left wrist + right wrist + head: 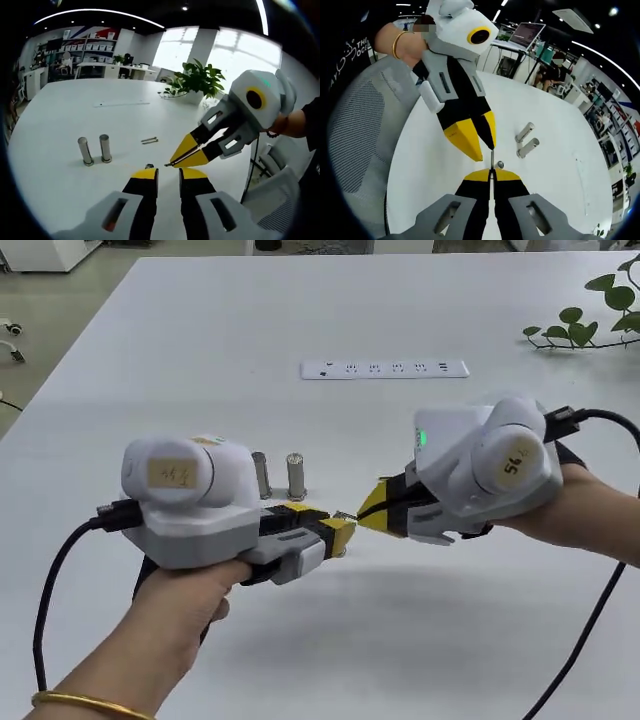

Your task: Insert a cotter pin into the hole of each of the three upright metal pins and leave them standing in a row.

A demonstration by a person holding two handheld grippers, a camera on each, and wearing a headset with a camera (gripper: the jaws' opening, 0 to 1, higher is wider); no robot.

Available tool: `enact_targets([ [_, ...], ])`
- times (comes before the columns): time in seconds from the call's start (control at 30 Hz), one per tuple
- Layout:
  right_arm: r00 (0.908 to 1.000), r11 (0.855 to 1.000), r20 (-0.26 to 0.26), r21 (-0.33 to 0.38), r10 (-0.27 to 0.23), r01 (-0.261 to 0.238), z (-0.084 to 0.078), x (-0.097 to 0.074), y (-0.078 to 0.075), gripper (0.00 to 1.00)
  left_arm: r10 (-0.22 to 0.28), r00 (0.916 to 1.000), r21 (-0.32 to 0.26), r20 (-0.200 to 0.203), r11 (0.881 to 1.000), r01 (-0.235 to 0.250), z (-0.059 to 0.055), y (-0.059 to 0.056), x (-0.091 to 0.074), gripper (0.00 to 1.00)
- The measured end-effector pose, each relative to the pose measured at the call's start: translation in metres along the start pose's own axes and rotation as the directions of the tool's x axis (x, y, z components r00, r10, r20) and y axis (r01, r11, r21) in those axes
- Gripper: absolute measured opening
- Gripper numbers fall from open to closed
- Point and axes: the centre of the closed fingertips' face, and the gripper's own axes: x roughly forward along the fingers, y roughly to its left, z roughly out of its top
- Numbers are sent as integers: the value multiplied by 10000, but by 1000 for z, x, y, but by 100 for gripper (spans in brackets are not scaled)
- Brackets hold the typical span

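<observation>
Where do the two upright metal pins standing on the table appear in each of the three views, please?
Head view: the two upright metal pins stand left of centre, just behind the left claw.
Left gripper view: the pins stand at lower left, left of that claw's tips.
Right gripper view: the pins sit right of centre, tilted in the picture, right of the left claw.
Shared landmark: the left claw's yellow tips.

Power strip [384, 369] at 12 o'clock on white table [200, 320]; plant [590, 315] at 2 o'clock, table edge.
</observation>
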Motion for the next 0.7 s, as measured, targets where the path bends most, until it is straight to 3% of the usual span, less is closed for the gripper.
enact_targets([
  [0.7,9998,9972,209,-744,76,-60,10,-2,8,0,-317,9995,-425,47,9986,319,-1,-8,4,1],
])
